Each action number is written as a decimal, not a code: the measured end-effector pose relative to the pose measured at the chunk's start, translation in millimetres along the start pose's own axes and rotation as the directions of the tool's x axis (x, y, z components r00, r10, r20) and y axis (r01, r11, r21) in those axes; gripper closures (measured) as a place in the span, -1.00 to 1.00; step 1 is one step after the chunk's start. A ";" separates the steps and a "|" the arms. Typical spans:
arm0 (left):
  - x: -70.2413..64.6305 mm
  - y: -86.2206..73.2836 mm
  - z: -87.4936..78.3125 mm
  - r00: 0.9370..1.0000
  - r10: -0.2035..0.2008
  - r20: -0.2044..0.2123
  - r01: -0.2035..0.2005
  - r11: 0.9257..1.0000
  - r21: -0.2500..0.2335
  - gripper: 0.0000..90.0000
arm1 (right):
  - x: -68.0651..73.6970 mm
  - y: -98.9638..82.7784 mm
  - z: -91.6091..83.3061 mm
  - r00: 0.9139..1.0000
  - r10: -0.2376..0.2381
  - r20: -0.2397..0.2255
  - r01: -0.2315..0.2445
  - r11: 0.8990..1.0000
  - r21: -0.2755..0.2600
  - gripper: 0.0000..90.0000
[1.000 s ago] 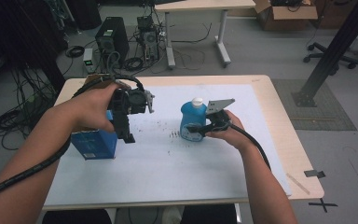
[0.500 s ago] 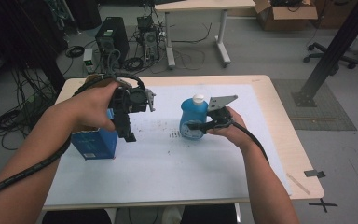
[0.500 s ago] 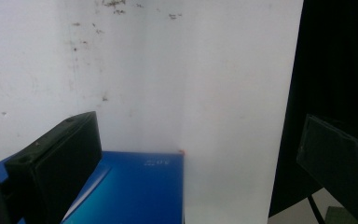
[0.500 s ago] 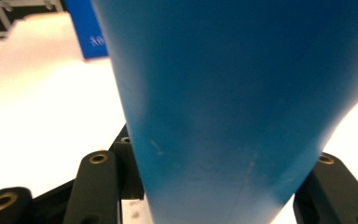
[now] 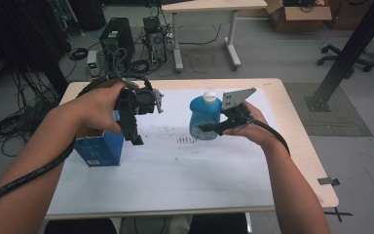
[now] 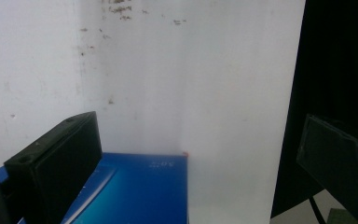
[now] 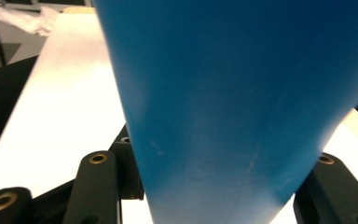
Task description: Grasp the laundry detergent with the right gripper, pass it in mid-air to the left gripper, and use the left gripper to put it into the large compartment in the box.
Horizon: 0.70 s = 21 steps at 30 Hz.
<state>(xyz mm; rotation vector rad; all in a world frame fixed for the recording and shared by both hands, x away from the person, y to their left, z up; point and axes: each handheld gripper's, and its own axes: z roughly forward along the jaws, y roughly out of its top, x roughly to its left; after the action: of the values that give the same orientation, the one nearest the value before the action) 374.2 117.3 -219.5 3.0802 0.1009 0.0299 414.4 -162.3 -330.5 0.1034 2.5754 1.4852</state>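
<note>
- White sheeting covers most of the worktop; the near strip at the bottom centre of the high view is bare, open room between the two forearms.
- A blue carton stands at lower left of centre, near the left edge of the white sheet, with a margin of sheet on its near side.
- The left tool hangs just right of the carton's top, jaws pointing down and standing wide with nothing between them; in the left gripper view the carton's top lies low in the frame between the jaws, and the sheet's edge runs down the right side against dark floor.
- A scatter of small dark specks lies at the centre of the sheet, between the carton and the bottle.
- The blue bottle with its white cap sits right of centre, upright, clamped low on its body by the right tool.
- In the right gripper view the bottle's blue wall fills the space between both jaws.
- Beyond the bottle, the sheet's far edge leaves a wooden border at the right and far sides.
- Past the worktop's far edge: grey floor, cables, a computer tower and another table's legs.
</note>
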 end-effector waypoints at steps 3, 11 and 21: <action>-0.7 2.6 -2.2 1.000 0.004 0.000 -0.004 1.000 -0.001 -1.00 | 10.3 4.0 1.7 0.999 -0.026 -0.037 0.026 1.000 0.001 0.02; -2.2 5.5 -5.4 1.000 0.007 -0.002 -0.007 1.000 0.001 -1.00 | 23.7 1.1 10.5 0.995 -0.052 -0.088 0.053 0.999 0.004 0.02; -3.4 12.5 -4.4 1.000 0.015 0.005 -0.015 1.000 -0.001 -1.00 | 33.8 -8.2 25.1 0.993 -0.044 -0.111 0.043 0.999 -0.010 0.02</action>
<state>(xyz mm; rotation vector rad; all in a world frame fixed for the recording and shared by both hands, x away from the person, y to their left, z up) 371.5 104.9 -214.4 3.0803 0.0770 0.0233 385.9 -140.2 -353.6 -0.0373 2.6392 1.5266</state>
